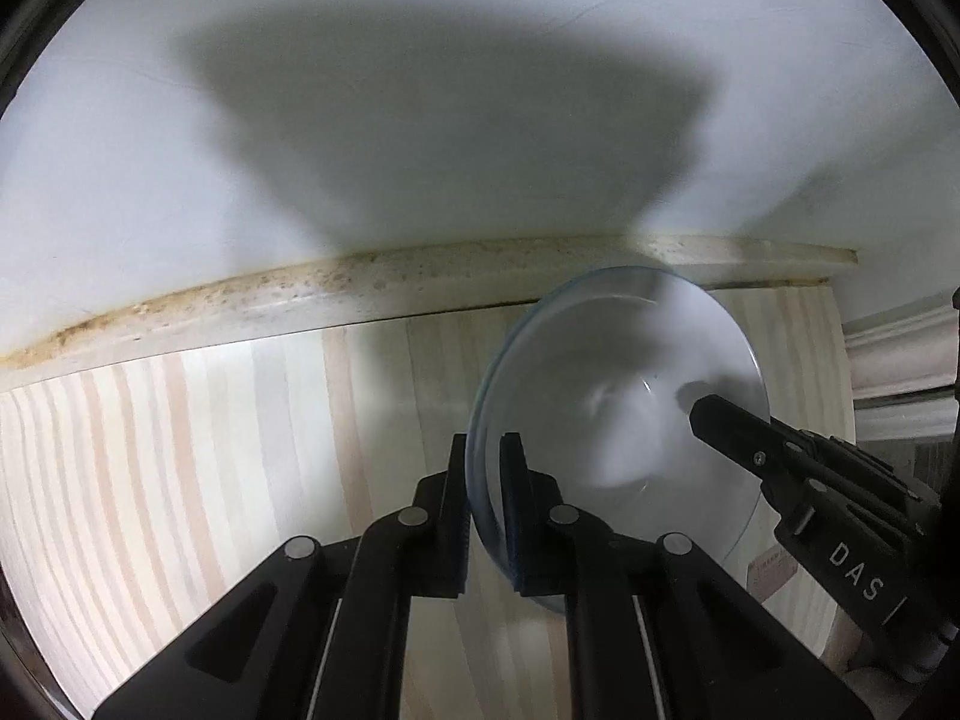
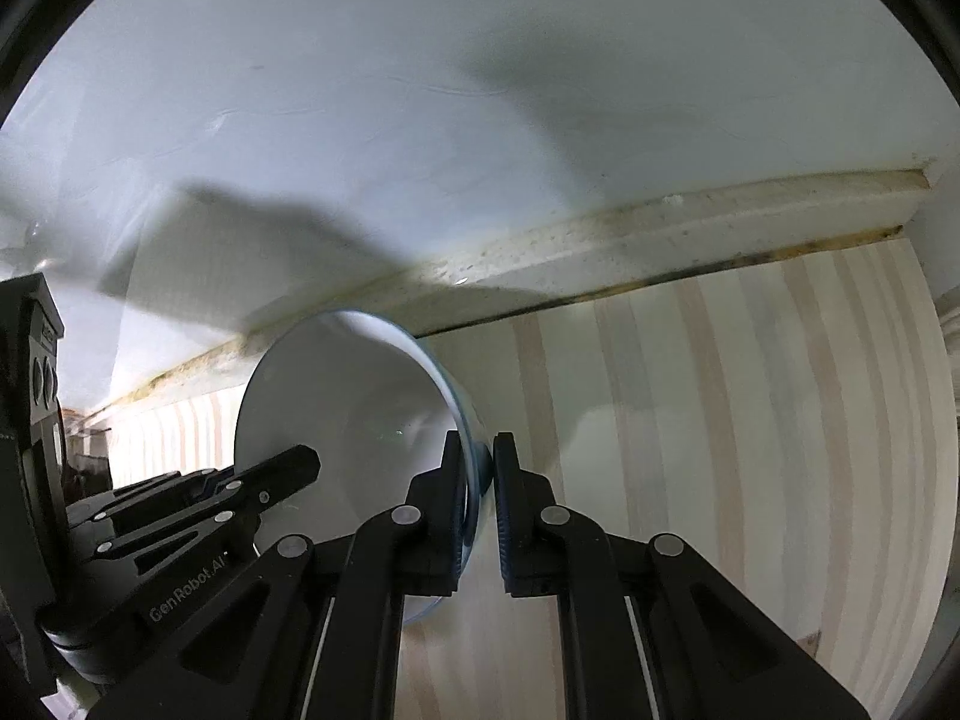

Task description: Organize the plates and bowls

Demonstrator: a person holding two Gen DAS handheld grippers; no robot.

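Observation:
A clear glass bowl with a bluish rim is held in the air above a pale striped wooden table. My left gripper is shut on the bowl's left rim, one finger outside and one inside. My right gripper is shut on the opposite rim of the same bowl. The right gripper's fingers reach the bowl from the right in the left wrist view. The left gripper's fingers reach it from the left in the right wrist view.
The table ends at a stained, speckled edge strip against a white wall. White moulding stands at the far right. The strip also shows in the right wrist view.

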